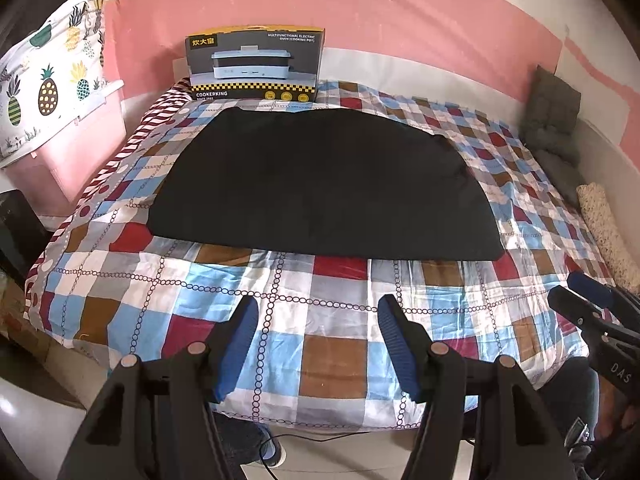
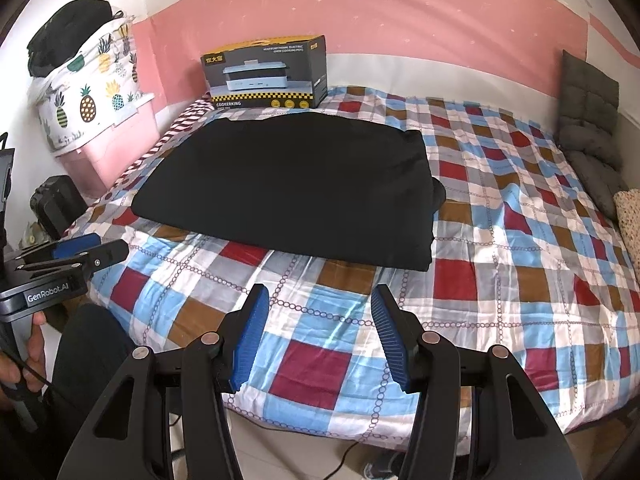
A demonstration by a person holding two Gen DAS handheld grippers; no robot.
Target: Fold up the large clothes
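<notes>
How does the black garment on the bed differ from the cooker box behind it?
The black garment lies flat and folded on the checked bedspread; the cooker box stands upright against the wall. The garment is plain black cloth, while the box is printed with a cooker picture and yellow trim. The garment covers more of the bed than the box. Both rest on the bed, untouched by either gripper.

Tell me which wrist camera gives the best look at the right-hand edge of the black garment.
The right wrist view: the black garment shows its stacked right-hand fold edge with a bunched bit sticking out. The left wrist view shows the black garment more head-on, with that edge curved and its layers indistinct.
</notes>
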